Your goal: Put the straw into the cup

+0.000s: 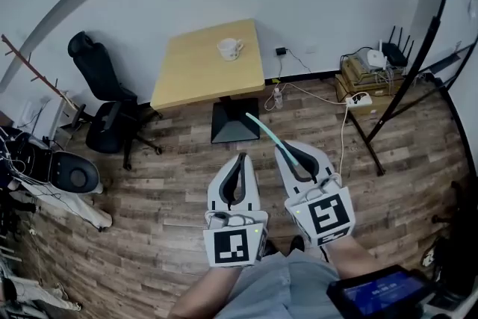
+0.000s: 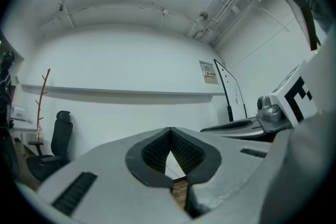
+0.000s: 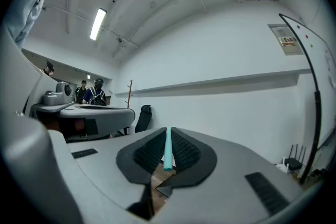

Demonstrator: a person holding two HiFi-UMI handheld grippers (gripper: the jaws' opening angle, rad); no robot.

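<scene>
Teal plastic straw (image 1: 267,131) pinched between the jaws of the right gripper (image 1: 286,149). Its long axis runs forward-left past the tips, toward the white ceramic cup (image 1: 230,48) on the square wooden table (image 1: 187,82), well apart ahead. Left gripper (image 1: 240,158) pressed together, empty. Right likely does the insertion.

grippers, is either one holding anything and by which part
The right gripper is shut on the teal straw, clamped near one end; most of it sticks out past the jaws. The left gripper is shut and empty.
</scene>
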